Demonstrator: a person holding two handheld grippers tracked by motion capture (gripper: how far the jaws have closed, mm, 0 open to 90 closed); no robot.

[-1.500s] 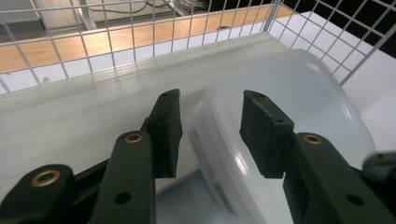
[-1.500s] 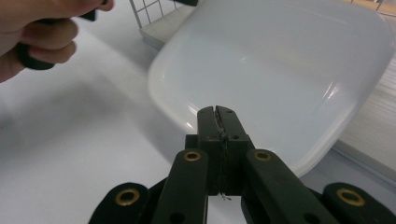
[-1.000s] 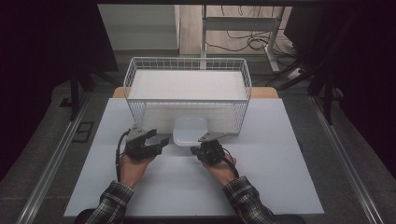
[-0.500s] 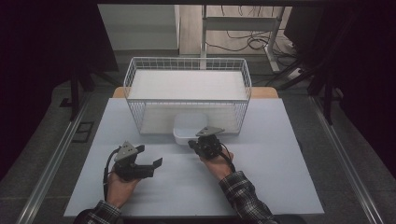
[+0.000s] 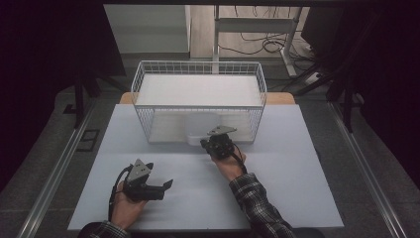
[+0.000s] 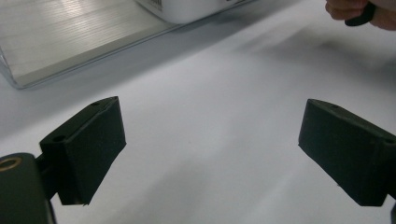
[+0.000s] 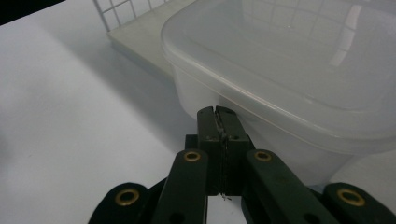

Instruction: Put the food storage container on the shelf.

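The lidded plastic container [image 5: 200,128] sits half inside the open front of the wire basket [image 5: 198,82], its near wall sticking out onto the white table [image 5: 297,163]. In the right gripper view the container [image 7: 299,74] is translucent, its lid seated all round, and its near wall stands straight ahead of the right gripper [image 7: 218,114], whose jaws are pressed flat together with nothing between them. The tips are at the wall just below the lid's rim; whether they touch it cannot be told.

In the high view the right gripper [image 5: 210,142] points away from the person toward the basket, with the hand behind it and the plaid sleeve [image 5: 252,196] running back to the table's near edge. Basket wire rises just beyond it and to either side, so the free room there lies behind the gripper and to its right, over bare table.

The left gripper [image 5: 166,185] lies low over the table well apart from the container, back and to the left of the right one, pointing across toward the right hand [image 6: 355,11]. Its jaws have just been opening and now stand wide [image 6: 210,149] with only bare table between them. The container's base [image 6: 191,7] is far ahead of them, with open table all around this gripper.
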